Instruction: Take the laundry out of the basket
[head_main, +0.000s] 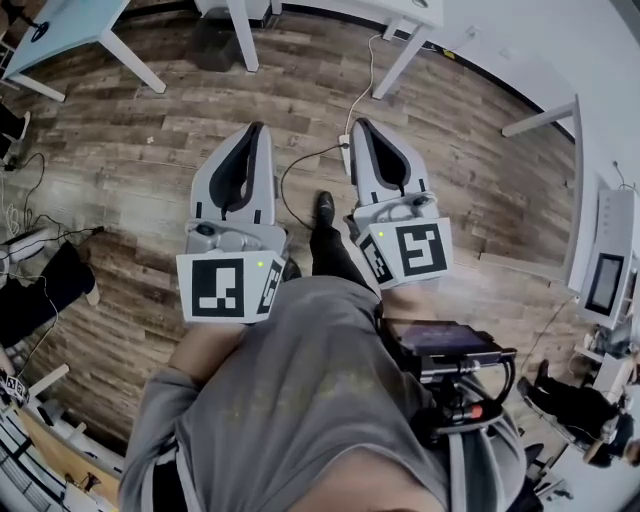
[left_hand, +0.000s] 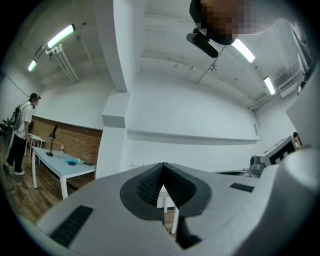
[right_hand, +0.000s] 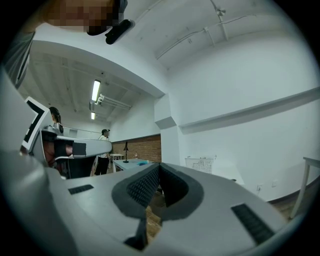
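Holding both tools out level over the wood floor (head_main: 140, 140), the person stands in a grey shirt (head_main: 300, 390), one black shoe (head_main: 325, 207) showing between the two. Left gripper (head_main: 257, 130) first: its own view shows the dark ribbed pads pressed tip to tip, jaws clenched with nothing between them. Right gripper (head_main: 362, 126) just beside it, apart from it, and it's the same story: jaws closed flat against each other, nothing caught in them. A thin black cable (head_main: 292, 170) loops across the planks between the tools.

Now the basket (right_hand: 201, 164): it shows only in the right gripper view, white and perforated, upright on a white bench (right_hand: 227, 175) against the far white wall, well apart from both tools. Its contents are too small to tell from here.

Over in the left gripper view, another bench (left_hand: 67, 164) with a pale top stands before a brick wall (left_hand: 75, 142) and carries a dark lamp (left_hand: 51, 141). A second person (left_hand: 22, 131) in a white top stands at its far end.
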